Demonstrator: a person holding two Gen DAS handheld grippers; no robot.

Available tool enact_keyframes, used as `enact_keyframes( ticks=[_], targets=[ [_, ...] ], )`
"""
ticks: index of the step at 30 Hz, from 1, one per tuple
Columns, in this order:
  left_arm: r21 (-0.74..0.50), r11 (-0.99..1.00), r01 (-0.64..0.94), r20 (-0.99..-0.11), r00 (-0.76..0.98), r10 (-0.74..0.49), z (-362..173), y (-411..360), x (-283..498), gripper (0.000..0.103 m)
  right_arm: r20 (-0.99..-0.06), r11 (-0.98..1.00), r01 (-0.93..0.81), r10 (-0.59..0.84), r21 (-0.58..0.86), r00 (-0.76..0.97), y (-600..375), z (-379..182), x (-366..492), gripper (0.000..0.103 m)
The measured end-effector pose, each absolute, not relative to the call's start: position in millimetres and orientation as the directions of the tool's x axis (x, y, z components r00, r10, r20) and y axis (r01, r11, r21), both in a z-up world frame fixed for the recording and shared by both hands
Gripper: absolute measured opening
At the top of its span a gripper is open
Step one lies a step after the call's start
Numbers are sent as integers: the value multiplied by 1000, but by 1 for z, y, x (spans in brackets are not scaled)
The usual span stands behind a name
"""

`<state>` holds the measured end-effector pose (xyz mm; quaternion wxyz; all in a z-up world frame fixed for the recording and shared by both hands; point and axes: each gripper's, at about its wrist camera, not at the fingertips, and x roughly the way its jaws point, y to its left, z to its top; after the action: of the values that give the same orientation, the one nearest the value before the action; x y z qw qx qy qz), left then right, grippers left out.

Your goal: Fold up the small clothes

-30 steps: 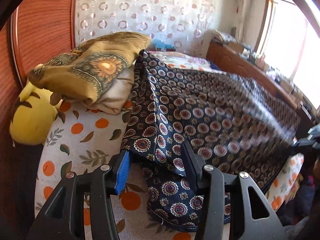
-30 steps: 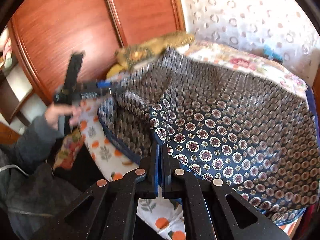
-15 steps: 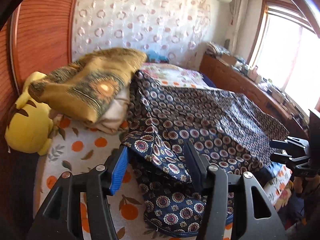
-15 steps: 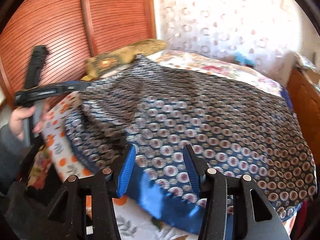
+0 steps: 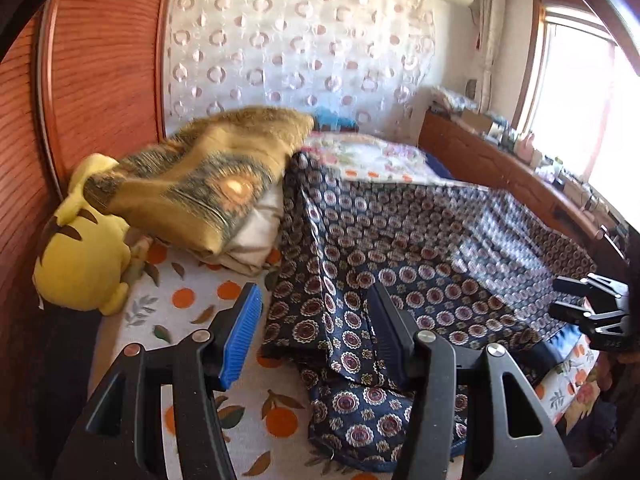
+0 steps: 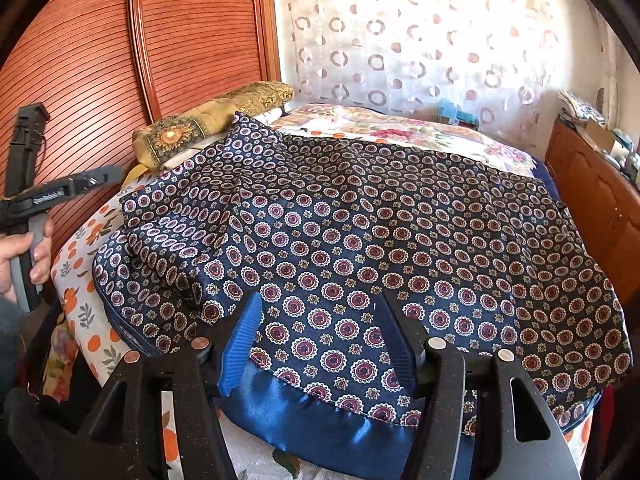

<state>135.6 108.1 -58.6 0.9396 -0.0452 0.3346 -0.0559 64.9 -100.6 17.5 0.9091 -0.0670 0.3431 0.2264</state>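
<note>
Overhanging bed (image 6: 80,280) edge: navy patterned garment (image 6: 360,240), both hand-held grippers apart.

Both views are fisheye, each mounted on a hand-held gripper and looking forward and downward along its two fingers, which fill the lower edge of the picture. The left wrist view sits low and close at the bed's (image 5: 192,304) near corner, facing across it toward the window (image 5: 576,92) side. The right wrist view looks from the bed's other near corner toward the wooden sliding door (image 6: 80,72) and curtain (image 6: 420,40). Both share the patterned navy garment (image 5: 400,248) (image 6: 360,220), the folded yellow cloth (image 5: 200,184) (image 6: 208,120) and the curtain. Each view catches the other hand-held gripper at its edge: the right hand-held gripper (image 5: 570,298), the left hand-held gripper (image 6: 108,174).
</note>
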Motion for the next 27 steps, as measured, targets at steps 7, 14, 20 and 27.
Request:
enact_keyframes(
  ticks=[7, 14, 20, 27],
  targets=[
    [-104, 992, 70, -726, 677, -124, -90, 104, 168, 56, -661, 821, -566, 468, 79, 586, -91, 28, 53, 64],
    [-86, 995, 55, -755, 647, -102, -102, 103, 173, 56, -705, 758, -650, 490, 54, 512, -72, 23, 37, 64],
    [-47, 997, 59, -755, 651, -74, -104, 96, 172, 55, -701, 786, -617, 466, 48, 539, -74, 20, 39, 64],
    [-75, 994, 78, -760, 641, -108, -101, 95, 159, 50, -690, 816, -576, 447, 53, 570, -92, 21, 42, 64]
  ],
)
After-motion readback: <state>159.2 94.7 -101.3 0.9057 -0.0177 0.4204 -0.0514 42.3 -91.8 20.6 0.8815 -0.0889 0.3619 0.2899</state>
